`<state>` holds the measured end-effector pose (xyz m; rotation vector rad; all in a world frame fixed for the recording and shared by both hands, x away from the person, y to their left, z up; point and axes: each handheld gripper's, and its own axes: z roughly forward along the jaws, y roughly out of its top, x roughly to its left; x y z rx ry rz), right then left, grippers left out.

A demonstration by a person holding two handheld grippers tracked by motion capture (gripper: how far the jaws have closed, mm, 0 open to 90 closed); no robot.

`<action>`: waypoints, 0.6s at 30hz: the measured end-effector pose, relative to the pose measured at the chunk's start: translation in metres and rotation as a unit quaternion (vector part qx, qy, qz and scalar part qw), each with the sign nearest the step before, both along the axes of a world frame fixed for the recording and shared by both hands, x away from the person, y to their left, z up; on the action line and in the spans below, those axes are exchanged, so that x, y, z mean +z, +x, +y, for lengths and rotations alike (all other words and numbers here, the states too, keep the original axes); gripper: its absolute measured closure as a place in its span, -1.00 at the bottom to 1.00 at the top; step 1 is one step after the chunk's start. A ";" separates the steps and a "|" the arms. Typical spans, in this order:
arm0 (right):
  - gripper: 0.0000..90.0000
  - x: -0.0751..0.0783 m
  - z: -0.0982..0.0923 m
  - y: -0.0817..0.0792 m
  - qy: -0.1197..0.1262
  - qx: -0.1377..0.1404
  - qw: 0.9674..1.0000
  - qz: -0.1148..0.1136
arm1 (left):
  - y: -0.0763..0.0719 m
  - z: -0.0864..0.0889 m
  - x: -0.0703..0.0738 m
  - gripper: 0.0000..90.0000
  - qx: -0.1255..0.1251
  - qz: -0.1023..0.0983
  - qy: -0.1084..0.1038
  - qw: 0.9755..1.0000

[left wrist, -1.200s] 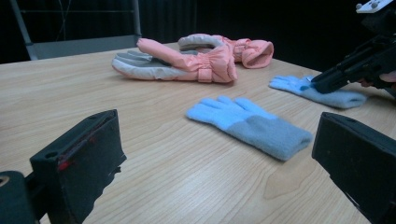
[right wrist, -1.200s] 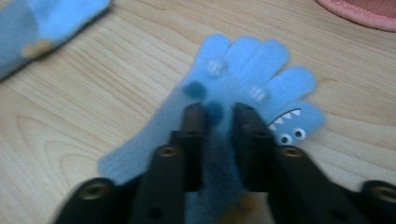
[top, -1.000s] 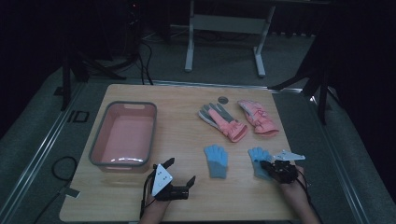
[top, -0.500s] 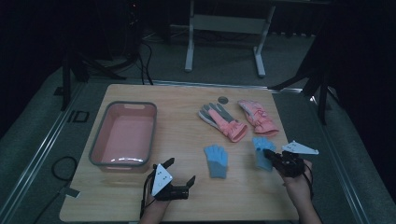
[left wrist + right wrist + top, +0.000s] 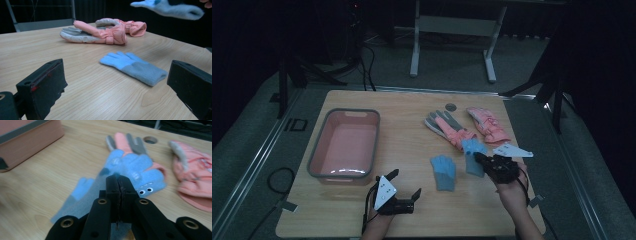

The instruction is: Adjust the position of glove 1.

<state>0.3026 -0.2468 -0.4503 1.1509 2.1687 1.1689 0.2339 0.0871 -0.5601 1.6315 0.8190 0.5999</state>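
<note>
My right gripper (image 5: 480, 161) is shut on a light blue knit glove (image 5: 471, 152) and holds it off the wooden table (image 5: 412, 150). In the right gripper view the closed jaws (image 5: 119, 182) pinch that blue glove (image 5: 136, 166), which has small eyes printed on it. Its partner, a second blue glove (image 5: 443, 171), lies flat on the table left of the held one and straight ahead of my left gripper (image 5: 120, 76) as a flat blue glove (image 5: 135, 67). My left gripper (image 5: 404, 183) stands open near the table's front edge with nothing between its jaws.
A pink bin (image 5: 375, 145) with a grey rim stands at the left. Two pink and grey padded gloves (image 5: 451, 128) (image 5: 488, 125) lie at the back right, next to a round hole (image 5: 451, 106) in the tabletop. Table edges lie close to the right hand.
My right gripper has risen and shifted left and away, lifting the blue glove off the table. The left gripper has stayed where it was.
</note>
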 end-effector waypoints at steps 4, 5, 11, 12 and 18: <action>0.95 -0.002 0.022 0.001 -0.010 0.032 0.999 0.001 | 0.000 0.000 0.000 -0.96 -0.001 0.001 -0.002 1.000; 0.95 -0.003 0.028 0.001 -0.009 0.042 0.999 0.004 | 0.000 0.000 0.000 -0.96 -0.001 0.000 -0.002 1.000; 0.95 -0.013 0.049 0.003 -0.013 0.067 0.998 0.019 | 0.000 0.000 0.000 -0.96 -0.002 0.000 -0.001 1.000; 0.95 -0.015 0.051 0.004 -0.013 0.069 0.997 0.022 | 0.000 0.000 0.000 -0.96 -0.002 0.000 -0.001 1.000; 0.95 -0.032 0.060 0.008 -0.016 0.081 0.995 0.046 | 0.000 0.000 0.000 -0.96 -0.002 0.001 -0.002 1.000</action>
